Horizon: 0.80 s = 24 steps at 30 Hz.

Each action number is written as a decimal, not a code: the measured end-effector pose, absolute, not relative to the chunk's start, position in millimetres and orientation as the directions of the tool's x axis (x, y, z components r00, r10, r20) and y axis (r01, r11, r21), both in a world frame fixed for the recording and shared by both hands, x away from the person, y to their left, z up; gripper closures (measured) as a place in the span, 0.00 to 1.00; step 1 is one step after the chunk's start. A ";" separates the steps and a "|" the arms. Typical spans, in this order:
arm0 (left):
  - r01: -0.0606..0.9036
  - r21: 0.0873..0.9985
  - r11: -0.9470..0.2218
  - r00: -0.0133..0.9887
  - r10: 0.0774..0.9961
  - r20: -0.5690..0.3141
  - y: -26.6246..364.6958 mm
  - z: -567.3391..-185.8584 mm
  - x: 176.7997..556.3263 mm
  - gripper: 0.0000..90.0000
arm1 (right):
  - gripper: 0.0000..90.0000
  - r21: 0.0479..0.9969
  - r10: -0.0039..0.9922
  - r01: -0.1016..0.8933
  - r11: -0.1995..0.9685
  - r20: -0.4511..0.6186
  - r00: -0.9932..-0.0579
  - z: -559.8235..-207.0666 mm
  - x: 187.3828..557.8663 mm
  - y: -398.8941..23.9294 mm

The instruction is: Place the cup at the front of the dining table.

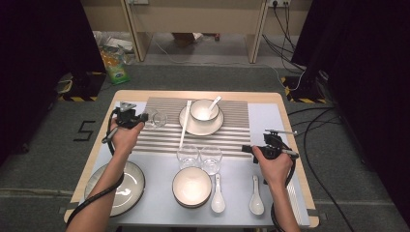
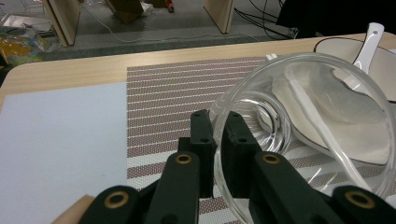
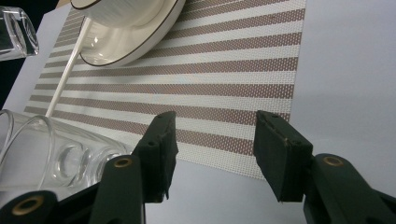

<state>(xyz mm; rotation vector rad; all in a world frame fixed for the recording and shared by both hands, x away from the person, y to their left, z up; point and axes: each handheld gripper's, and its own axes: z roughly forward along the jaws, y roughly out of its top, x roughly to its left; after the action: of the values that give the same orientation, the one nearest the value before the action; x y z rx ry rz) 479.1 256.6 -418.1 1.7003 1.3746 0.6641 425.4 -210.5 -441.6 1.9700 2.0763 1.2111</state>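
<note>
My left gripper (image 1: 143,117) (image 2: 218,137) is shut on the rim of a clear glass (image 1: 156,118) (image 2: 322,116), one jaw inside the wall and one outside. It holds the glass tilted over the left end of the striped mat (image 1: 159,140), mouth toward the left gripper camera. That glass (image 3: 16,32) also shows at the top left of the right gripper view. My right gripper (image 1: 246,149) (image 3: 212,154) stands open low over the mat's right edge with nothing between its fingers. Two more clear glasses (image 1: 199,157) (image 3: 56,156) stand just left of it.
A white bowl with a spoon (image 1: 204,110) sits on a plate (image 1: 189,126) (image 3: 126,32) at the back of the mat, a white stick (image 1: 183,124) beside it. Near the front edge lie a dark-rimmed plate (image 1: 133,186), stacked bowls (image 1: 192,186) and two white spoons (image 1: 217,195).
</note>
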 end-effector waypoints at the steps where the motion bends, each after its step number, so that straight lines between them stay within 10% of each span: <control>1: 0.522 0.851 -0.056 0.261 0.961 -0.097 256.5 -418.6 479.3 0.93 | 0.55 0.542 0.860 0.834 -0.107 0.471 -0.196 -441.7 425.4 -210.5; 24: 0.544 0.837 -0.057 0.252 0.963 -0.098 256.9 -426.9 483.8 0.93 | 0.55 0.542 0.860 0.834 -0.104 0.470 -0.198 -442.2 425.5 -210.3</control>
<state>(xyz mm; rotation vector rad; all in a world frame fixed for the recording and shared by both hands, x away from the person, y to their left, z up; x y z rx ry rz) 483.8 256.9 -426.9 1.7147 1.3991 0.6517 425.5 -210.3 -442.2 1.9678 2.0794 1.2099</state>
